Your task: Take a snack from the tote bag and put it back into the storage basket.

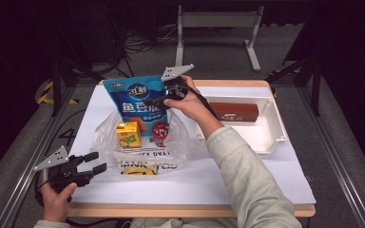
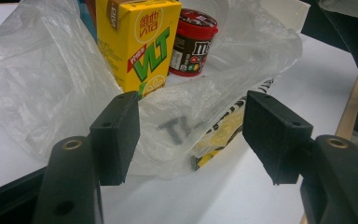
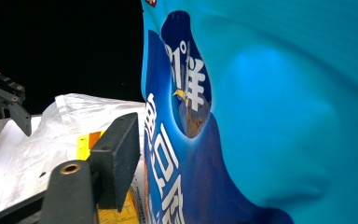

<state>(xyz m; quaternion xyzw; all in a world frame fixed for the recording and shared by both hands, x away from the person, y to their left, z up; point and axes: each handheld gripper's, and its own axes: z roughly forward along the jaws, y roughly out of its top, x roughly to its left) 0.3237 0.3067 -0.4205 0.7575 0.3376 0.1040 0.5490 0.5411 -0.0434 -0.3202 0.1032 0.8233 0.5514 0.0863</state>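
At the lower left of the high view, your left gripper (image 1: 97,161) rests near the table's (image 1: 228,185) front edge with its jaws wide apart and nothing between them, just short of the clear plastic bag (image 1: 105,137). Moving right, the bag lies open at the frame's middle with 2 things standing in it, a yellow drink carton (image 1: 129,134) and a small red-lidded tub (image 1: 161,133). Above them, your right gripper (image 1: 148,101) clamps the blue snack pouch (image 1: 130,97), which stands upright at the bag's back edge; in the right gripper view the pouch presses against the 1 pad (image 3: 116,158) visible. You appear to be loading the pouch into the bag. Next, lower it behind the carton without tipping it. At the right, a brown box (image 1: 234,112) waits in the white tray (image 1: 271,137).
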